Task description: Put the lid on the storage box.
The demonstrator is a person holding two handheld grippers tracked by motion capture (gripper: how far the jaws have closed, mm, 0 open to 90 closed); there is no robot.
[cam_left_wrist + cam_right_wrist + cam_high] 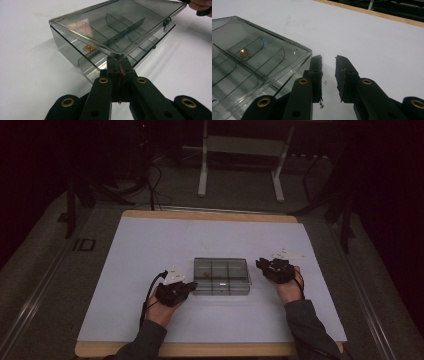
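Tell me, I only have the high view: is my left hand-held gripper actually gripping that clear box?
Observer: Yes. The left hand-held gripper is shut on the edge of the lid, which is raised off the box.
Operator: And the right one?
Observer: The right hand-held gripper stands open beside the box's corner, with nothing between its jaws.
Operator: Anything inside?
Observer: A small copper-coloured piece lies in one compartment.

Smoky grey clear box (221, 276), seemingly coppery bits inside
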